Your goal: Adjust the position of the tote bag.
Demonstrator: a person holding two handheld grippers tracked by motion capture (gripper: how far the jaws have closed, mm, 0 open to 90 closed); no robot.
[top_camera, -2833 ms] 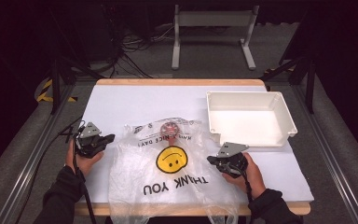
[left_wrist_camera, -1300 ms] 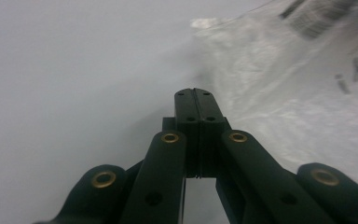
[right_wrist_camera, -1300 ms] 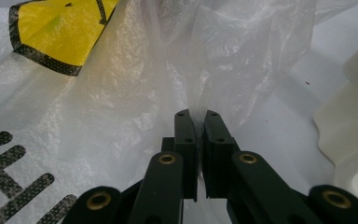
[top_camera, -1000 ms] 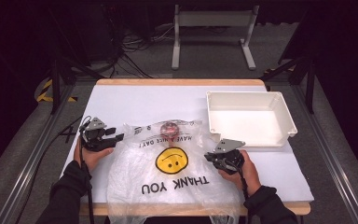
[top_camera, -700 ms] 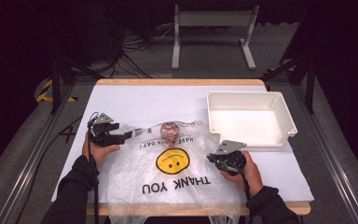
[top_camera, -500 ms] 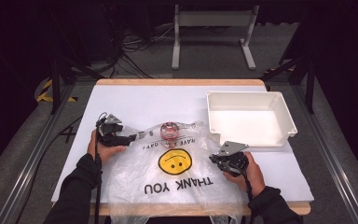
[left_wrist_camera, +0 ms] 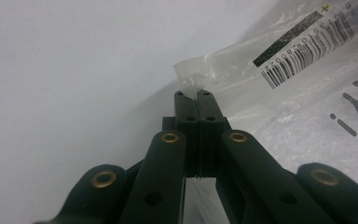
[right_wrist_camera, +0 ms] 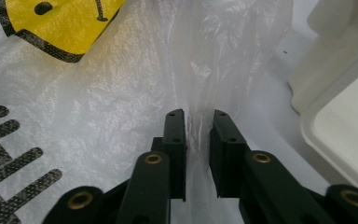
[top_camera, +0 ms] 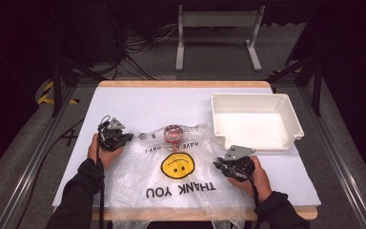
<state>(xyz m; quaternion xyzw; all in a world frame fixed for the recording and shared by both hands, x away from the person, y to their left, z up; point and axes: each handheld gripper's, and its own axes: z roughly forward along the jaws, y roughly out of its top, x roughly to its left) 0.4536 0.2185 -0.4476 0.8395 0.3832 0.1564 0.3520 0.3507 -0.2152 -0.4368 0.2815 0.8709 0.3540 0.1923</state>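
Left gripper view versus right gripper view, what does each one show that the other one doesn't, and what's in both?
Left gripper view alone: the left tongs shut on a folded corner of the plastic bag, and a barcode label printed on it. Right gripper view alone: the right tongs slightly apart with a ridge of film between them, the yellow smiley face and the white tray. Both: the clear bag lying on the white table.

The plastic bag [top_camera: 176,176] lies flat on the tabletop [top_camera: 147,102] right before me, its near edge hanging over the front. My left tongs [top_camera: 126,137] sit at its far left corner, my right tongs [top_camera: 219,164] at its right edge. A small round thing [top_camera: 173,133] rests at the bag's far edge, between them. Behind my right tongs, near the bag's far right corner, sits the tray [top_camera: 252,102].
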